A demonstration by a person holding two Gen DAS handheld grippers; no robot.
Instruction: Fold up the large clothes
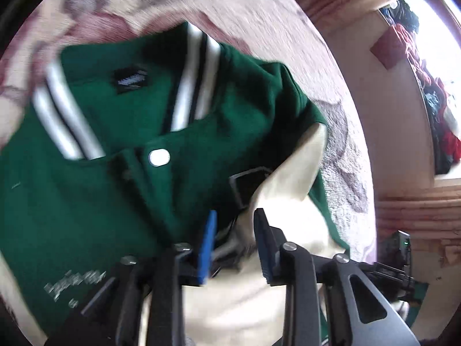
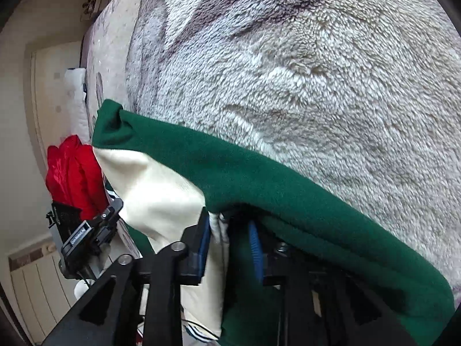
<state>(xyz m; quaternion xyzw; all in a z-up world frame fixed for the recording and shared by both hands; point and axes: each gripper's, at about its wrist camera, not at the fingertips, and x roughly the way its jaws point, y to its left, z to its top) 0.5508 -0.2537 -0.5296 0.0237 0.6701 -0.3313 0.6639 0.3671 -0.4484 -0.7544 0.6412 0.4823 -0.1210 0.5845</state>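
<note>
A green varsity jacket (image 1: pixel 109 173) with cream sleeves and a white-and-black striped collar lies on a plush floral blanket (image 1: pixel 259 14). A white snap button (image 1: pixel 158 157) shows on its front. My left gripper (image 1: pixel 234 225) is over the cream sleeve (image 1: pixel 291 170), its blue-padded jaws a little apart with cloth between them; the view is blurred. My right gripper (image 2: pixel 229 227) is shut on the jacket's green and cream cloth (image 2: pixel 259 184), which drapes over its fingers above the blanket (image 2: pixel 317 72).
The blanket's edge runs down the right of the left wrist view, with a wooden frame (image 1: pixel 417 210) and a pile of clothes (image 1: pixel 438 109) beyond. In the right wrist view a red garment (image 2: pixel 72 173), a radiator (image 2: pixel 37 282) and a door (image 2: pixel 49 101) are at left.
</note>
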